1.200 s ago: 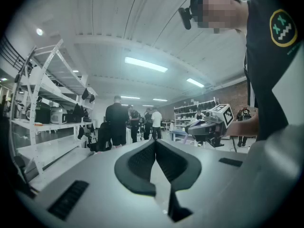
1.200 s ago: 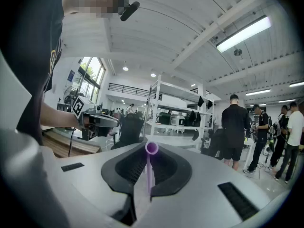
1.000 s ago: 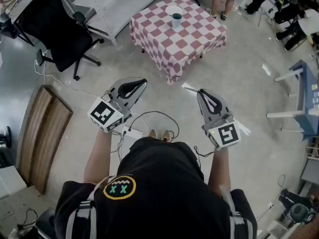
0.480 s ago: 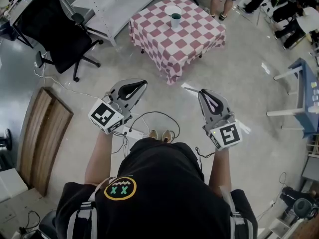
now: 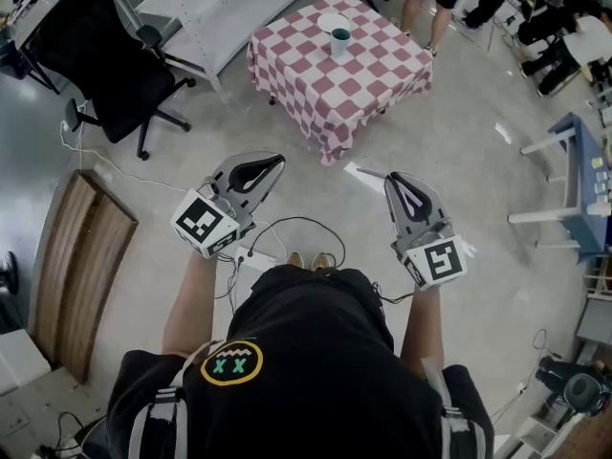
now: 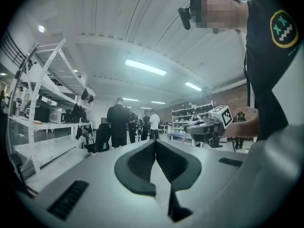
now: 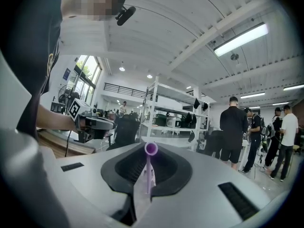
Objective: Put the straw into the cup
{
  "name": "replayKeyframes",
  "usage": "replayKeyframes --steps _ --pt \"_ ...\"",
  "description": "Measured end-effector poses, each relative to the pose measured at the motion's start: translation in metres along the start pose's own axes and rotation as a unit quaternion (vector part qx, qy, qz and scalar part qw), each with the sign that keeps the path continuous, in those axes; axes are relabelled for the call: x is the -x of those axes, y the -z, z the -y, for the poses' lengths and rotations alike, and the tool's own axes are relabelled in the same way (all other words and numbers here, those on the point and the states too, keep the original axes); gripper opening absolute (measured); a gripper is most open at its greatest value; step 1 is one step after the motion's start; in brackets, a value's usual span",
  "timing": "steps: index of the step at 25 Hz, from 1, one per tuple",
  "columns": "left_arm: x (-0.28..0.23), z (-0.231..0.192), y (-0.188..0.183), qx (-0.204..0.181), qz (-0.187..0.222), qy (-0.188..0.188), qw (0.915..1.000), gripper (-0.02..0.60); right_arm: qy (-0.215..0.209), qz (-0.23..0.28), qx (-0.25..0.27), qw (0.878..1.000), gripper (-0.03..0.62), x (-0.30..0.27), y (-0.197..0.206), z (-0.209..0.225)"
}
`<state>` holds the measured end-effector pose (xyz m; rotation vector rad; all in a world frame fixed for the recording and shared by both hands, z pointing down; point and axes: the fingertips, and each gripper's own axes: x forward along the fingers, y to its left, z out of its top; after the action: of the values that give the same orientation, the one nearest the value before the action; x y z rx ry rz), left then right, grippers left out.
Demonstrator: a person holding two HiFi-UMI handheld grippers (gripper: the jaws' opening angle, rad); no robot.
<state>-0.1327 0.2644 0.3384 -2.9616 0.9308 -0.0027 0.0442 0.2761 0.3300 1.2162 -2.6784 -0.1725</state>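
A green cup (image 5: 338, 38) stands by a white plate (image 5: 331, 20) on the table with the red-and-white checked cloth (image 5: 335, 75), far ahead of both grippers. My right gripper (image 5: 390, 177) is shut on a purple straw (image 7: 151, 149), which runs along its jaws; a pale length of the straw (image 5: 363, 171) sticks out past the tips to the left. My left gripper (image 5: 277, 158) is held level beside it, shut, with nothing between its jaws (image 6: 155, 142). Both grippers hang over the bare floor, well short of the table.
A black office chair (image 5: 120, 55) stands at the left, and a wooden panel (image 5: 78, 256) lies on the floor below it. Cables (image 5: 287, 226) trail by the person's feet. A blue table (image 5: 581, 185) is at the right. Several people stand beyond the checked table.
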Motion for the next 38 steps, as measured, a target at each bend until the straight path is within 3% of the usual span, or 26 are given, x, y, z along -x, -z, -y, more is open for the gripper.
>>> replayKeyframes --steps 9,17,24,38 --pt "0.0 -0.028 0.003 0.002 0.001 0.001 1.0 0.018 0.013 -0.004 0.0 1.0 0.049 -0.022 0.0 0.003" --pt "-0.032 -0.063 0.013 0.001 -0.001 -0.001 1.0 0.018 0.01 0.0 0.001 1.0 0.049 -0.057 0.009 0.036" --pt "-0.081 -0.106 0.022 -0.001 -0.003 -0.01 0.9999 0.018 -0.002 0.002 0.003 1.0 0.049 -0.102 0.023 0.085" --pt "-0.216 -0.206 0.024 0.004 -0.023 -0.026 0.9994 0.018 -0.034 0.007 -0.012 0.999 0.049 -0.201 0.038 0.224"
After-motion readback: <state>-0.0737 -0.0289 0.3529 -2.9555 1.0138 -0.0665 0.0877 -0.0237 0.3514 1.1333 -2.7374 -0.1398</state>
